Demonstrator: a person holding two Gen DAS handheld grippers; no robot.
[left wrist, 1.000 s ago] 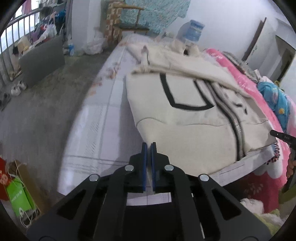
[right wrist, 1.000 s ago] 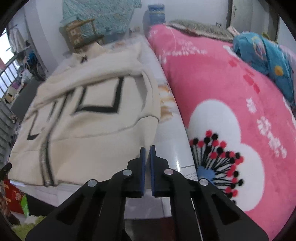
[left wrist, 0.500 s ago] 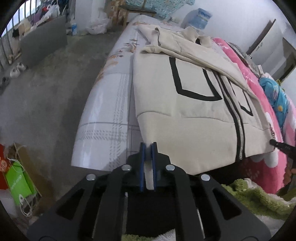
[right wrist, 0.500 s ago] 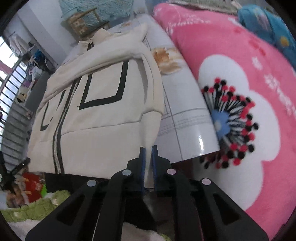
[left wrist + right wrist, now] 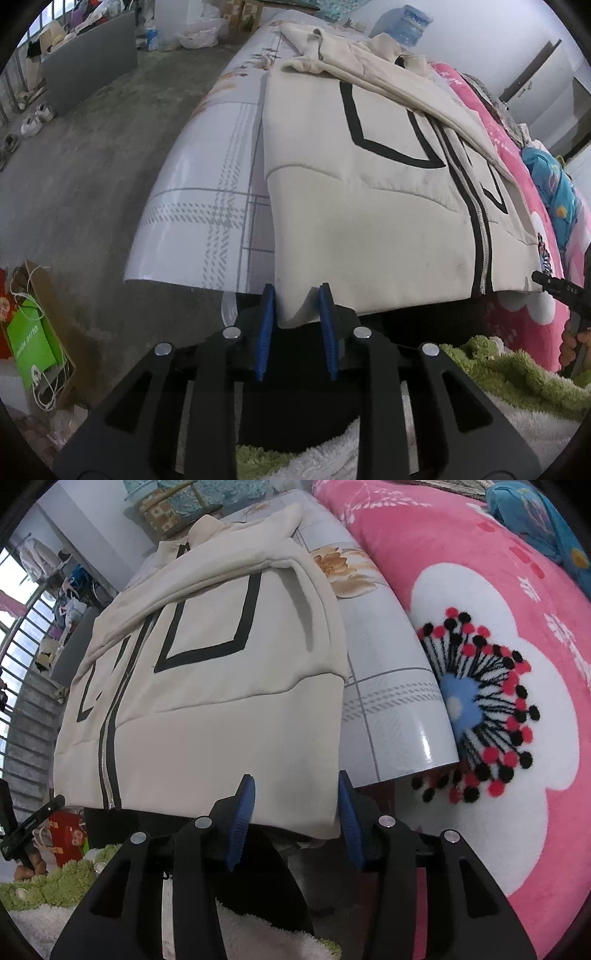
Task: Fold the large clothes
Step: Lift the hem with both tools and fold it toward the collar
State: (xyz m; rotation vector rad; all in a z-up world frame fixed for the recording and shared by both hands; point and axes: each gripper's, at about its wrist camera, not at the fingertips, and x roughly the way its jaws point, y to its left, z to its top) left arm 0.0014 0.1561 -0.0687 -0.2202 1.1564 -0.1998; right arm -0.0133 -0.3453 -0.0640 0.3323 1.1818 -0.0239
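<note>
Cream zip-up jacket (image 5: pixel 369 206) flat on the table (image 5: pixel 207 206), hem overhanging the near edge; left hand-held gripper (image 5: pixel 297 306) and right hand-held gripper (image 5: pixel 295 794) spread apart around hem corners. Closing shallow risks corners slipping free

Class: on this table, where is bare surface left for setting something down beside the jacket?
Two strips: table between its floor-side edge and the cream jacket; table between jacket and pink blanket. The middle is covered.
</note>
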